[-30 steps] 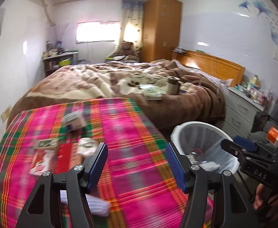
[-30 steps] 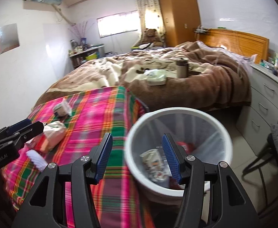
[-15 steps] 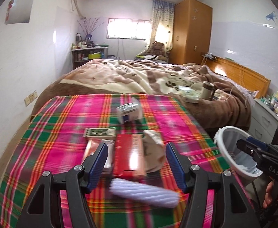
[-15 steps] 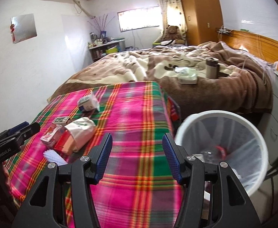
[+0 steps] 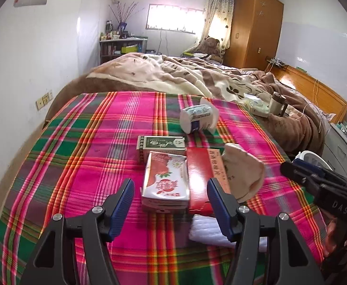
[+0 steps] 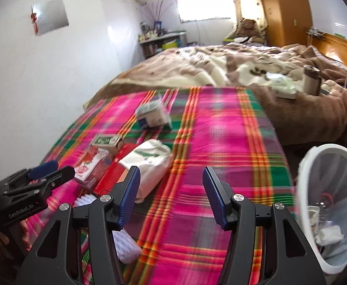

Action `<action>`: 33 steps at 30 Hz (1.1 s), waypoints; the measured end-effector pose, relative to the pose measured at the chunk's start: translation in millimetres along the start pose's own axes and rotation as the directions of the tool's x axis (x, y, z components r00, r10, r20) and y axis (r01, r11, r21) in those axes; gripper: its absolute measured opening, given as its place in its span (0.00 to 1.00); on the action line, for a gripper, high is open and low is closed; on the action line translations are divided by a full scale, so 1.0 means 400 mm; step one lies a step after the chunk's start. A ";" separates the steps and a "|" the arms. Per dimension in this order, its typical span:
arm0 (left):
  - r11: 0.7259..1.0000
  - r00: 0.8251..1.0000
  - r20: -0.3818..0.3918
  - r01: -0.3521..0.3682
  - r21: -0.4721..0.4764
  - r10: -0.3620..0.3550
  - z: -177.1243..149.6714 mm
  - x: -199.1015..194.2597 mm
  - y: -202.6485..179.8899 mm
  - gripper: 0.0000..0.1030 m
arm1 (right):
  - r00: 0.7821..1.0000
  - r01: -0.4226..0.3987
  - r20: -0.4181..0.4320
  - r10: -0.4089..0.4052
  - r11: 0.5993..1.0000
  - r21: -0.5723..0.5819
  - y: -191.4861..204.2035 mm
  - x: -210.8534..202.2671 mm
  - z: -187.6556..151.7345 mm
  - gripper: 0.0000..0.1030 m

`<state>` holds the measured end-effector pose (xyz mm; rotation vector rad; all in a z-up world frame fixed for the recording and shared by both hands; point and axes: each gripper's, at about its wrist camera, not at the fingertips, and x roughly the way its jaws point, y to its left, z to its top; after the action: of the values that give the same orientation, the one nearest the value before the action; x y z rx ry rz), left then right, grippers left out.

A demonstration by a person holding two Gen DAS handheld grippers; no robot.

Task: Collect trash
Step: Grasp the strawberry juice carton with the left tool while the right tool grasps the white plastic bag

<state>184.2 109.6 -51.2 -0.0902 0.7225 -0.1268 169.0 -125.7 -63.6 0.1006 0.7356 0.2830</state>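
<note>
Trash [image 5: 165,181] now sits between the open left gripper [image 5: 171,204], closer than before.

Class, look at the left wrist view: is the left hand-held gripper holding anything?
No, the left hand-held gripper is open and empty above the red-and-white carton.

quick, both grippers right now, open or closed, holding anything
Left gripper: open, holding nothing, above the red and white carton.
Right gripper: open, holding nothing, over the plaid cloth.
</note>
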 end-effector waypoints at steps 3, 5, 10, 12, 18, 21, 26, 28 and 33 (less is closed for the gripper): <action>1.000 0.999 -0.045 0.015 0.000 -0.015 0.002 0.030 0.014 0.63 | 1.000 -0.015 -0.025 0.015 1.000 -0.011 0.015 0.024 0.001 0.55; 1.000 0.999 -0.045 -0.002 0.001 0.002 0.004 0.045 0.019 0.63 | 0.999 -0.026 -0.035 0.025 0.999 -0.026 0.028 0.034 0.001 0.55; 1.000 0.998 -0.060 0.003 0.009 -0.003 0.014 0.070 0.020 0.65 | 0.999 0.010 -0.038 -0.013 0.998 -0.069 0.052 0.043 0.006 0.55; 1.000 0.996 -0.085 0.011 0.022 -0.009 0.012 0.085 0.015 0.65 | 0.999 0.025 -0.046 -0.029 0.997 -0.069 0.053 0.053 0.010 0.55; 1.000 0.994 -0.112 0.005 0.019 -0.003 0.008 0.121 0.005 0.65 | 0.997 0.026 -0.066 -0.027 0.999 -0.018 0.033 0.081 0.016 0.55; 1.000 0.993 -0.114 0.001 0.018 0.001 0.010 0.129 0.009 0.65 | 0.997 0.030 -0.064 -0.031 0.999 -0.012 0.034 0.086 0.016 0.54; 1.000 0.989 -0.145 -0.010 0.014 0.012 0.009 0.154 0.009 0.65 | 0.998 0.024 -0.064 -0.025 1.000 -0.013 0.035 0.096 0.016 0.40; 1.000 0.989 -0.150 0.002 0.004 -0.001 0.008 0.162 0.009 0.65 | 0.998 0.024 -0.064 -0.026 1.000 -0.019 0.039 0.098 0.015 0.38; 1.000 0.989 -0.146 -0.002 -0.024 -0.002 0.011 0.168 0.019 0.62 | 0.998 0.032 -0.045 -0.033 0.999 -0.019 0.035 0.090 0.018 0.17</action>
<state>237.6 107.4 -92.6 -0.1047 0.8705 -0.1259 196.2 -101.8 -79.0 0.0651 0.7791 0.2621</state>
